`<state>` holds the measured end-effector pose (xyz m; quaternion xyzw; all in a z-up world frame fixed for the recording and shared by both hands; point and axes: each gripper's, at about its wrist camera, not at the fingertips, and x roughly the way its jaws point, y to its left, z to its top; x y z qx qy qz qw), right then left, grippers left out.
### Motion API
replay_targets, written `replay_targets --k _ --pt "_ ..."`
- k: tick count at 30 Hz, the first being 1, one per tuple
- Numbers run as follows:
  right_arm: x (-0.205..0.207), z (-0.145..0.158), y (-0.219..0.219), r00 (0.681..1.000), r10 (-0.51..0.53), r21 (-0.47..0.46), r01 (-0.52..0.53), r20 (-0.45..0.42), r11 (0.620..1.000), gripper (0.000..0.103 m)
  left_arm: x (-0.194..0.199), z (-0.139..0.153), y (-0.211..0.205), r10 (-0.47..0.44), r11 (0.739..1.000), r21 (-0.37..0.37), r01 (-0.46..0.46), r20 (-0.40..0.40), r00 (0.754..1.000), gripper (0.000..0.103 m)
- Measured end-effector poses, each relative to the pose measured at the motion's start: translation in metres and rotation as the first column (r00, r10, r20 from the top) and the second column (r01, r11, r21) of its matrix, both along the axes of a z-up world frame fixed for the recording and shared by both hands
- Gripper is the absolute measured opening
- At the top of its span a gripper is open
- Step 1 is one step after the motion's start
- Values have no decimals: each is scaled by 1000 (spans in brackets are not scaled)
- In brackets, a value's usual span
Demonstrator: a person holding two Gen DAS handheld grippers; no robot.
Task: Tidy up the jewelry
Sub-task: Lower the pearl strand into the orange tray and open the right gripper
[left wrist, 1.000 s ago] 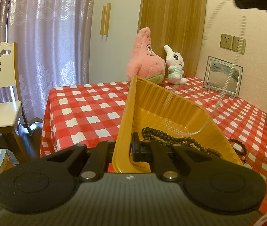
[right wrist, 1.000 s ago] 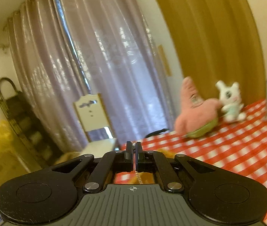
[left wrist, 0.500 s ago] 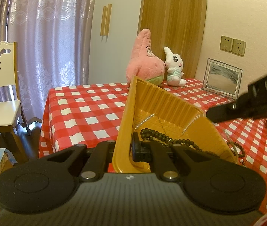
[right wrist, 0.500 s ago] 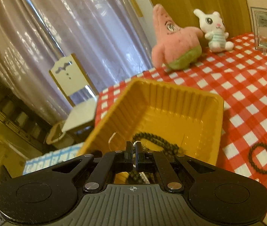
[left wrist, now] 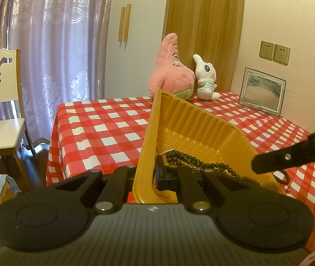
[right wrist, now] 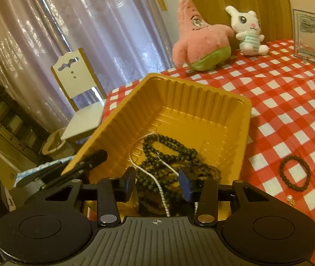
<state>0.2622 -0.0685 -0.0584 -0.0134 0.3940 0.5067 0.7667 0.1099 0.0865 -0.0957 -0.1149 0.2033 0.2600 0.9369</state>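
Silvery and thin, the chain (right wrist: 157, 178) lay just below and between the right gripper (right wrist: 156, 184), whose jaws were opening with their pads clear of it; its long run trailed away from the fingers over the dark bead necklace (right wrist: 170, 155) into the gold tray (right wrist: 201, 93). The left gripper (left wrist: 155, 175) was clamped tight on the tray's near wall, tilting it. Farther right, on the checked cloth (right wrist: 290, 110), a dark bead bracelet (right wrist: 295, 173) lay well apart, nearer the right hand.

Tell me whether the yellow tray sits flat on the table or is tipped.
Tipped. The left tongs clamp the yellow tray by its rim, one side lifted, so the dark beads lie toward its low end.
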Motion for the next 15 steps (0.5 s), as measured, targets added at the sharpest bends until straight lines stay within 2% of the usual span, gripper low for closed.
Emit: replay_targets --k 8,15 --pt "-4 0 -30 999 -46 -31 46 8 998 45 0 0 0 0 1000 0 0 2 1000 5" --pt "0 -6 -70 990 -137 -81 138 26 987 45 0 0 0 0 1000 -1 0 1 1000 5"
